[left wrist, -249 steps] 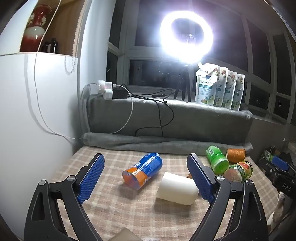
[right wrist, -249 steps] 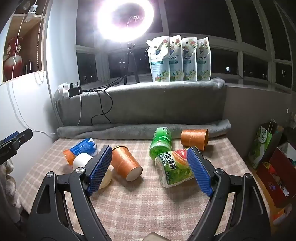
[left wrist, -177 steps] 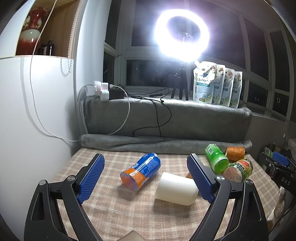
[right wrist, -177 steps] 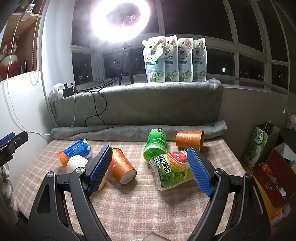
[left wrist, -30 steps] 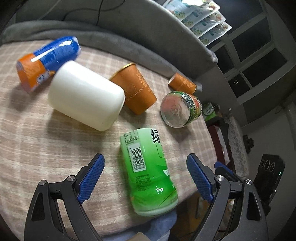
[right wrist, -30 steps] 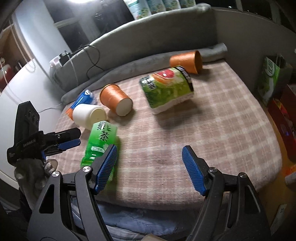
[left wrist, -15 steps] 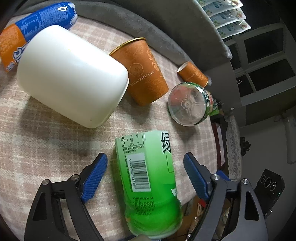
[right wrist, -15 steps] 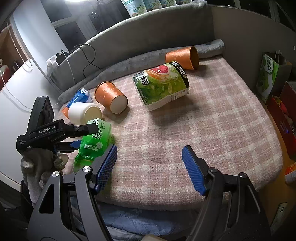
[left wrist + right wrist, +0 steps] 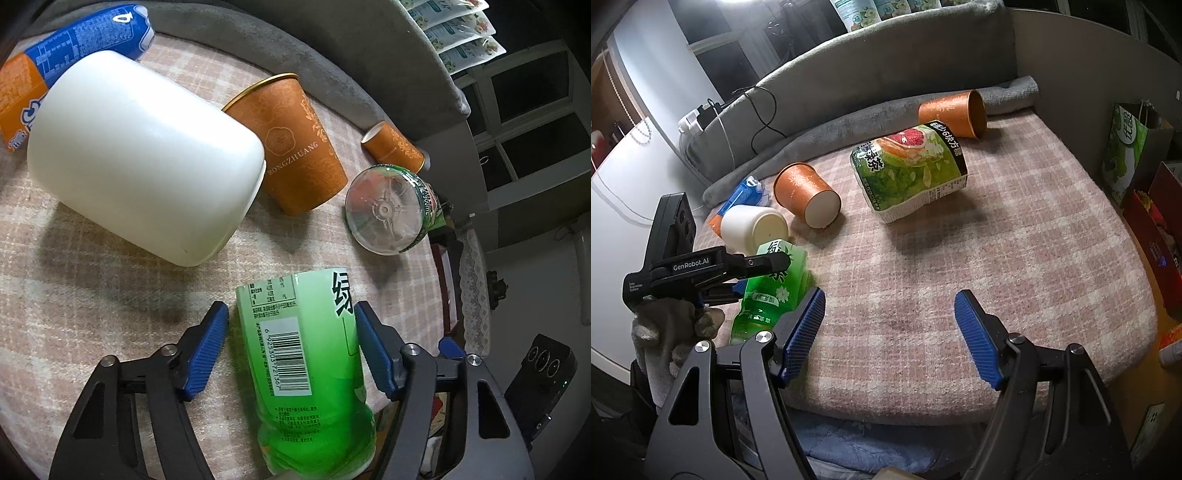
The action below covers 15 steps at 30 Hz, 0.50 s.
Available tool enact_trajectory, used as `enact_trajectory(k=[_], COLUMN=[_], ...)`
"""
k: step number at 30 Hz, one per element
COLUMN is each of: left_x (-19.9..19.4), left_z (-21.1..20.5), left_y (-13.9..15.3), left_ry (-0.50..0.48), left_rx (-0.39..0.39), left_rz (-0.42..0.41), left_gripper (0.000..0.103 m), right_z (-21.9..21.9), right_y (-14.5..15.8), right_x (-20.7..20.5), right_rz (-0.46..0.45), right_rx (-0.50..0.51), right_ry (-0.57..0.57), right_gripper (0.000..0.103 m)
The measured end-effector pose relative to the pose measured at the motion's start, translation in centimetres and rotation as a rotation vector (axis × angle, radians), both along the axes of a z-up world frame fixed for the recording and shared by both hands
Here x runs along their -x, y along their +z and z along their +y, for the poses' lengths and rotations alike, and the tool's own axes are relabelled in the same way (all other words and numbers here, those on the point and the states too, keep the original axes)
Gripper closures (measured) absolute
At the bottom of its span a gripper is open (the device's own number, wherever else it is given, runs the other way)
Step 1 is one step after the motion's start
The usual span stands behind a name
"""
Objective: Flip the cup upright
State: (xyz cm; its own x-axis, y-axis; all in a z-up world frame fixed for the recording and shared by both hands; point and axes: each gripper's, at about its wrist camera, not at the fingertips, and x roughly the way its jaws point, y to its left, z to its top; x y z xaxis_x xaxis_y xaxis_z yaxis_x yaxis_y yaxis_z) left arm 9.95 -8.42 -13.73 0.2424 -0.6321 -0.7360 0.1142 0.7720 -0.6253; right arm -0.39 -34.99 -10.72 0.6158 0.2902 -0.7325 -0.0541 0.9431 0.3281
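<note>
A green tea cup lies on its side on the checked cloth near the front left edge. My left gripper straddles it, its blue pads close against both sides, the right pad touching. The cup also shows in the right wrist view with the left gripper around it. My right gripper is open and empty above the bare cloth at the front.
A white cup, a large orange paper cup, a small orange cup, a clear green-labelled cup and a blue-orange cup lie toppled. A grey padded back rims the table. Bags and boxes stand right.
My left gripper has moved forward over the green cup and its jaws have closed in around it. The right gripper has stayed nearly still and open.
</note>
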Motion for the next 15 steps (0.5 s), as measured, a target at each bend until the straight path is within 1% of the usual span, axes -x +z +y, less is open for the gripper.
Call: enact_trajectory(k=[4, 12, 15], left_x=[0.3, 0.6, 0.9], left_z=[-0.6, -0.8, -0.9], left_y=[0.6, 1.1, 1.6], left_ry=[-0.010, -0.012, -0.012], left_rx=[-0.022, -0.044, -0.059], left_rz=[-0.033, -0.071, -0.097], left_gripper=[0.042, 0.044, 0.044], right_z=[0.0, -0.4, -0.5], right_y=[-0.1, -0.2, -0.2], right_x=[-0.1, -0.1, 0.0], right_rz=[0.002, 0.004, 0.004], right_rx=[-0.001, -0.005, -0.008], right_ry=[-0.005, -0.027, -0.032], right_gripper=[0.028, 0.028, 0.028])
